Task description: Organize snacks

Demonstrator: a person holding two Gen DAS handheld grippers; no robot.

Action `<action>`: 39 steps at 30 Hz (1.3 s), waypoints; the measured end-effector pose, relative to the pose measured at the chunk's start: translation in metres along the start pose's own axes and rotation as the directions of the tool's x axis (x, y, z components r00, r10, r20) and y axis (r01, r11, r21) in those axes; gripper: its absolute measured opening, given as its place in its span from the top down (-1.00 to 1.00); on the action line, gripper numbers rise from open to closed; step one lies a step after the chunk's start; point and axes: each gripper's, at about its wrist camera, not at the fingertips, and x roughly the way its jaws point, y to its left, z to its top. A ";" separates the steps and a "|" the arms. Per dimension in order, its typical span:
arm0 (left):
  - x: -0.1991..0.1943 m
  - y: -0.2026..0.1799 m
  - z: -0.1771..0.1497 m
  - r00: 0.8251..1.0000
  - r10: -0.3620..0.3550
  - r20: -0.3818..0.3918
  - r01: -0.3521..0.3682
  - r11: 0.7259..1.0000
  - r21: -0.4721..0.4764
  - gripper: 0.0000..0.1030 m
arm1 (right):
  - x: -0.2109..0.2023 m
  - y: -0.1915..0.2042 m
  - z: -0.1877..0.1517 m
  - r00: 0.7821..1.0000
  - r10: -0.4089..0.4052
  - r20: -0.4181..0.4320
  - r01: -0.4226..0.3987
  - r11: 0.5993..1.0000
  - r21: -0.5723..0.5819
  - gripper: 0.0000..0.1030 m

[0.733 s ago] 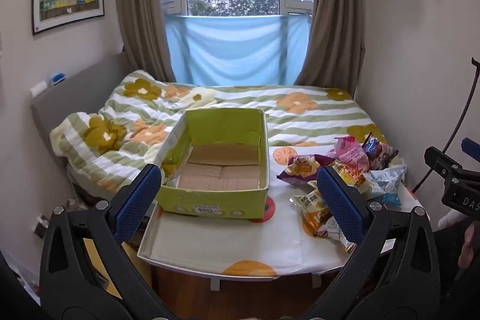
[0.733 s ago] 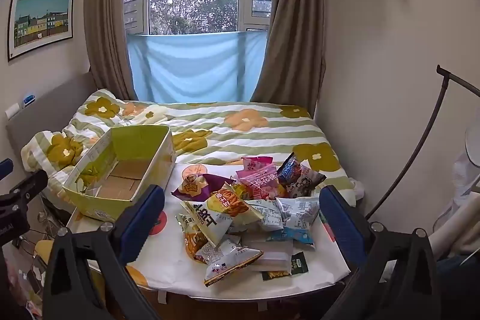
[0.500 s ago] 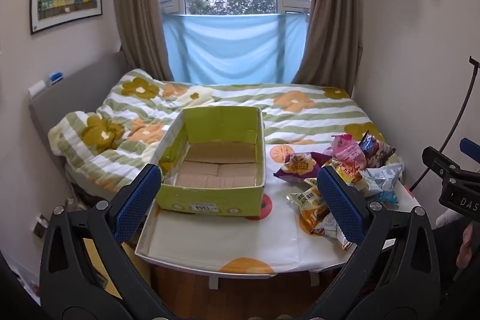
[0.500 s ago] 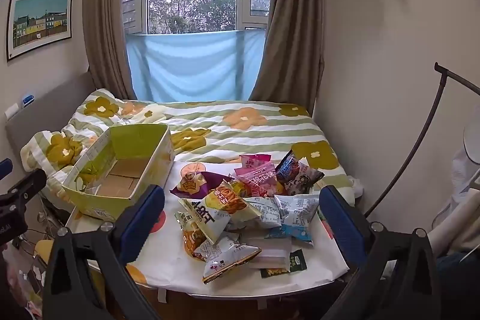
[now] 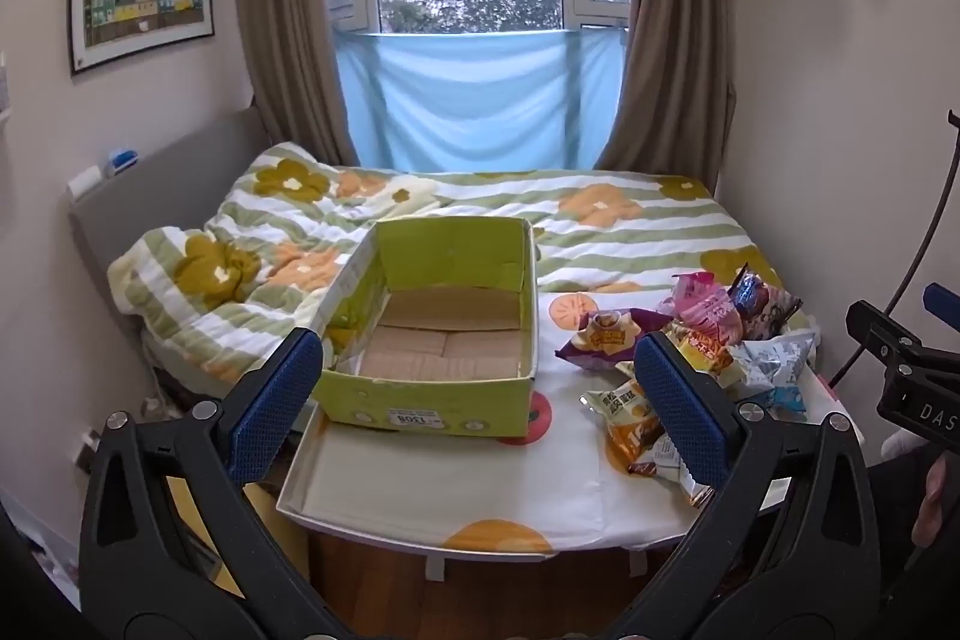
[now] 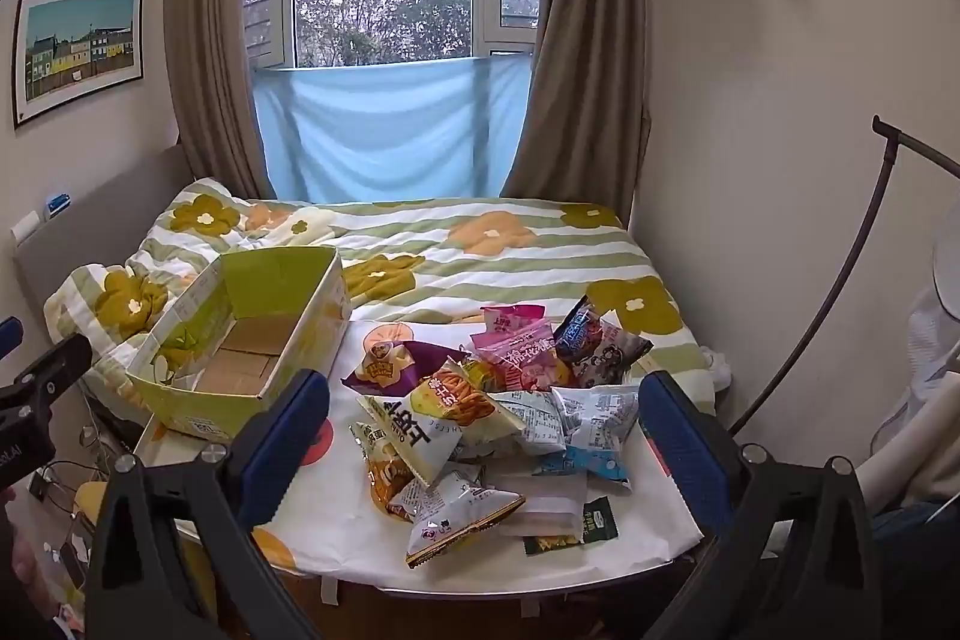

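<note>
While both grippers' fingers – left gripper (image 5: 477, 394), right gripper (image 6: 483, 421) – hang wide open and empty, nothing's boxed yet – next: grab a packet from the snack pile (image 6: 498, 412) for the green box (image 5: 444, 334).

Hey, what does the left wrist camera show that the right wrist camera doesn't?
Only the left wrist view: the green cardboard box head-on, its label facing the camera and its whole bare floor visible.

Only the right wrist view: the full snack pile, including the front white packet and a small dark green sachet at the table's near edge.

Both: the box, the snacks, the flowered tablecloth, the bed and window, and open, empty grippers, left and right.
</note>
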 end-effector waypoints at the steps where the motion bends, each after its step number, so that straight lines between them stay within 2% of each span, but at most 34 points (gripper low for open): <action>1: 0.000 0.000 0.000 1.000 -0.002 0.000 0.002 1.000 -0.001 -0.99 | 0.000 0.000 0.000 1.000 0.000 -0.001 0.000 1.000 0.002 -1.00; 39: 0.012 0.007 0.001 0.999 -0.031 -0.022 0.031 0.999 -0.017 -0.99 | 0.013 -0.003 0.000 1.000 -0.007 -0.027 0.007 1.000 0.021 -1.00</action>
